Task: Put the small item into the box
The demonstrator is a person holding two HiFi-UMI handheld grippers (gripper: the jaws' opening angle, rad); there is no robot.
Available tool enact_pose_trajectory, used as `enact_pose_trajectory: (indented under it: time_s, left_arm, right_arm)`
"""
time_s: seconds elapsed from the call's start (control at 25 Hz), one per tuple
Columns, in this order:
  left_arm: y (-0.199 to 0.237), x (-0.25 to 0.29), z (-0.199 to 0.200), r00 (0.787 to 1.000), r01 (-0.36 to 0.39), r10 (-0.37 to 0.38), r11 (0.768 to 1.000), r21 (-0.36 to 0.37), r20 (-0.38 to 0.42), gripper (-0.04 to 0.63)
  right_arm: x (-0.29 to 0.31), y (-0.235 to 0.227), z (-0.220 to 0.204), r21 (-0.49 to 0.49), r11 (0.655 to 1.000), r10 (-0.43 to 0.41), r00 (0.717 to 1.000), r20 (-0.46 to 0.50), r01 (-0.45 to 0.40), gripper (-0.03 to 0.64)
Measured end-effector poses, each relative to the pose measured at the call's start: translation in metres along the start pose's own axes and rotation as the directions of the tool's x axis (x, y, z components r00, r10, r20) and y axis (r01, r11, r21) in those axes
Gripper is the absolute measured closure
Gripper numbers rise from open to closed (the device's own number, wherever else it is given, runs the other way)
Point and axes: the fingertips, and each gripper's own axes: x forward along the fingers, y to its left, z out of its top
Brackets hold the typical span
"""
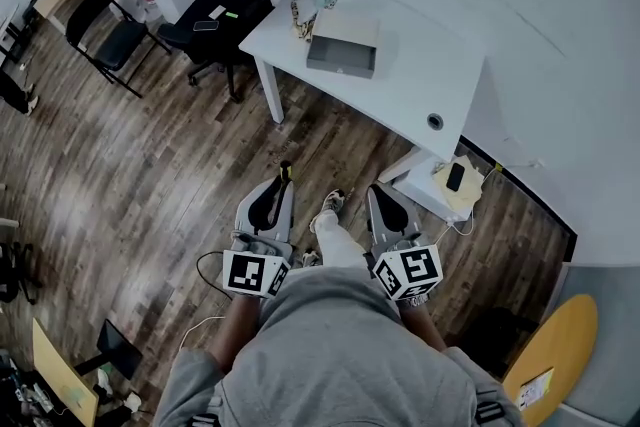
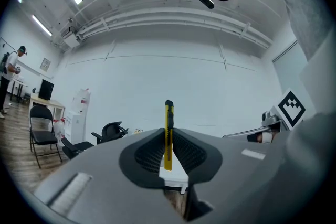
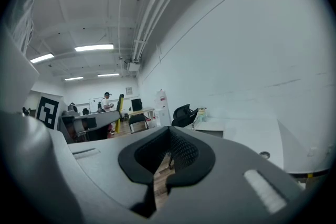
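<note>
Over wood floor, L gripper (image 1: 280,185) clamps yellow utility knife (image 2: 168,134) upright; R gripper (image 1: 378,193) clenched, empty; grey box (image 1: 342,55) on white table (image 1: 420,90) ahead.

Brown wood planks of the floor (image 1: 150,185) carry a dull sheen. The desk (image 1: 400,105) top is smooth matt white. The left gripper (image 2: 168,134) has a matt grey plastic shell and black ribbed pads (image 2: 147,152); the utility knife (image 2: 168,113) looks like glossy yellow plastic. The sweatshirt (image 1: 340,355) is grey cloth.
</note>
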Motion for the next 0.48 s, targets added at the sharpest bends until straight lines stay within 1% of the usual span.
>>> enact_pose_trajectory:
  time_s: [0.12, 0.36, 0.48]
  left_arm:
    - [0.012, 0.019, -0.001, 1.0, -0.007, 0.007, 1.0, -0.003, -0.003, 0.548]
    - [0.033, 0.058, -0.001, 1.0, -0.001, 0.001, 1.0, 0.004, -0.012, 0.548]
    - [0.041, 0.08, -0.003, 1.0, 0.008, -0.008, 1.0, 0.013, -0.017, 0.548]
  right_arm:
    - [0.02, -0.009, 0.005, 0.006, 1.0, 0.0, 1.0, 0.001, 0.0, 0.601]
    - [0.063, -0.015, 0.011, 0.003, 1.0, 0.022, 1.0, -0.019, -0.022, 0.6]
    - [0.083, -0.026, 0.012, 0.013, 1.0, 0.021, 0.999, -0.024, -0.02, 0.6]
